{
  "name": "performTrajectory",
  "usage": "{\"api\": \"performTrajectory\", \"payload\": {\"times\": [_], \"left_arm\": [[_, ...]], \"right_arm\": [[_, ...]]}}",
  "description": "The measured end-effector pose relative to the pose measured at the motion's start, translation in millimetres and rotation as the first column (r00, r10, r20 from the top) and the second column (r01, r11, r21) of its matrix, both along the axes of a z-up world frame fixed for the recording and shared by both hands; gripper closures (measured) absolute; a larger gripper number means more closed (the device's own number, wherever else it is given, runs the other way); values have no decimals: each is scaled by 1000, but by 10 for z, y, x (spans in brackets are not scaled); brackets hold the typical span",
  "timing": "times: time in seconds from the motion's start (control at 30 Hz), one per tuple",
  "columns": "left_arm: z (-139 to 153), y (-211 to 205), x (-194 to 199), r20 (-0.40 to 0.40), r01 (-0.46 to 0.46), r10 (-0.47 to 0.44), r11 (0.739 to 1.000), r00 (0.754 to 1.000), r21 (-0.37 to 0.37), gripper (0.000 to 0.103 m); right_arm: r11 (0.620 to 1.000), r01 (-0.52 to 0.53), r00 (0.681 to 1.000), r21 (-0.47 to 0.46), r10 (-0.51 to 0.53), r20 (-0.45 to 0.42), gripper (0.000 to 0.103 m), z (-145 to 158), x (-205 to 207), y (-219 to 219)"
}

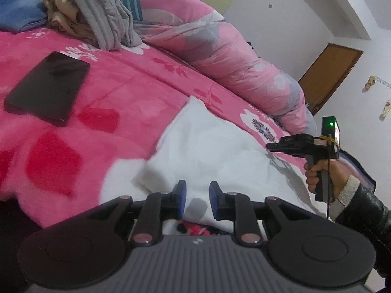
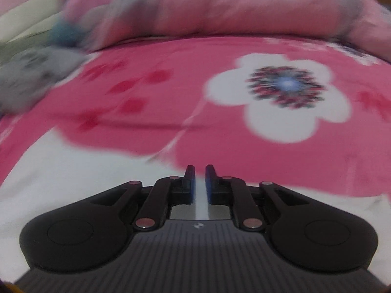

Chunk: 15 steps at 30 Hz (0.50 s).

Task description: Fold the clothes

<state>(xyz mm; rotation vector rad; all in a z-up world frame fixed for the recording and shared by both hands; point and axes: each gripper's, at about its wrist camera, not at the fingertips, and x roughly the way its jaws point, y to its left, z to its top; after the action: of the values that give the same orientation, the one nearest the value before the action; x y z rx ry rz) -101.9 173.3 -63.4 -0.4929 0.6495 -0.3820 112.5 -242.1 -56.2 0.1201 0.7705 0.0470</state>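
A white garment [image 1: 207,146] lies spread on the pink flowered blanket [image 1: 122,92]. My left gripper [image 1: 198,194] hovers just above its near edge. A narrow gap shows between the blue pads with nothing in it, and the gripper's shadow falls on the cloth. At the right a hand [image 1: 325,173] holds my right gripper [image 1: 270,145] over the garment's far side, nothing hanging from it. The right wrist view is motion-blurred. There the right gripper [image 2: 200,183] shows a thin slit between its pads, above the white garment [image 2: 61,175] and the blanket [image 2: 171,85].
A black phone [image 1: 48,88] lies on the blanket to the left. Behind it is a heap of clothes: grey [image 1: 105,19], beige [image 1: 58,12] and blue [image 1: 19,7]. A rolled pink quilt [image 1: 220,48] lines the far side of the bed. A wooden door [image 1: 327,75] stands beyond.
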Motion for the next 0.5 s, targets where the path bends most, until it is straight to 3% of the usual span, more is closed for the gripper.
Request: {"api": "performTrajectory", "payload": {"times": [0.1,0.2,0.27,0.33,0.43,0.5], "left_arm": [[26,163,-52,34,-41,42,999,999,-23,66],[44,330,-78,52,-87,90,995,995,-47,61],[52,404,-69,42,-115,117,992,992,-46,58],[58,468,-54,29,-131,132,990,991,-57,58],[91,536,-14,10,-148,150,986,989,-79,58],[120,570,11,3,-160,161,983,987,-94,55]], "right_arm": [[999,-16,999,48,15,34,92,180,-124,52],[984,-163,984,75,156,85,92,376,-439,358],[955,-290,953,68,281,115,91,465,-672,632],[902,-431,895,27,424,136,91,512,-927,960],[795,-603,783,-61,605,144,86,475,-1279,1454],[704,-700,691,-122,710,138,74,443,-1511,1784]]}}
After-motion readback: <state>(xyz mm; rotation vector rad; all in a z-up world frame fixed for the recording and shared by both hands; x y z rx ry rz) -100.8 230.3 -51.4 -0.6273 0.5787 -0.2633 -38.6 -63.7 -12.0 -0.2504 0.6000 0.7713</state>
